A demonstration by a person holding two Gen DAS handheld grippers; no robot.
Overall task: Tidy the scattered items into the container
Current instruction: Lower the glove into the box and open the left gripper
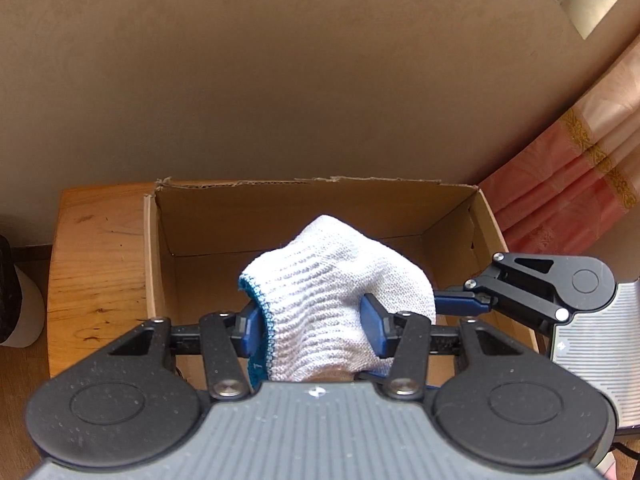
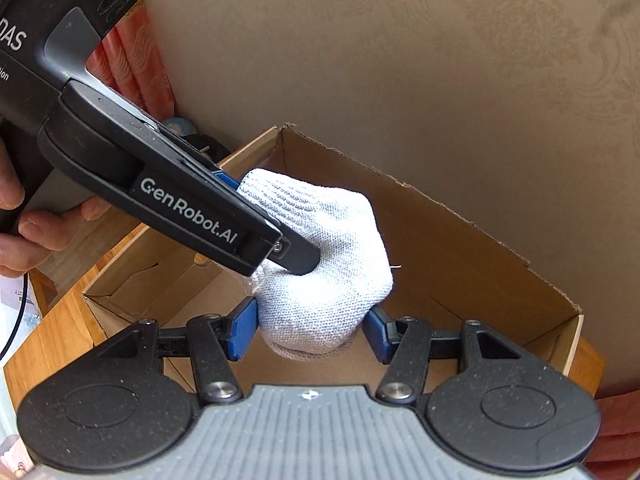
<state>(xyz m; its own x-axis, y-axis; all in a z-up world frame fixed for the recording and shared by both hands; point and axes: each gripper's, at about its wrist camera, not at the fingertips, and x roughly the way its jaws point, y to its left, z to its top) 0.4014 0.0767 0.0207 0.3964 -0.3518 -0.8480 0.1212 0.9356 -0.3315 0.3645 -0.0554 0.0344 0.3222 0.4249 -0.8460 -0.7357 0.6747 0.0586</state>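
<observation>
A white knitted glove (image 1: 332, 292) with a teal cuff edge is bunched up and held over the open cardboard box (image 1: 200, 216). My left gripper (image 1: 314, 326) is shut on the glove's cuff end. My right gripper (image 2: 310, 326) is shut on the glove's other end (image 2: 320, 268), above the box's inside (image 2: 460, 240). The right gripper's fingertips (image 1: 460, 300) reach in from the right in the left wrist view. The left gripper (image 2: 296, 256) comes in from the upper left in the right wrist view. The box floor that shows is bare.
The box stands on a small wooden table (image 1: 96, 264) against a beige patterned wall (image 1: 280, 80). A pink curtain (image 1: 580, 184) hangs at the right. A person's hand (image 2: 24, 216) holds the left gripper's handle.
</observation>
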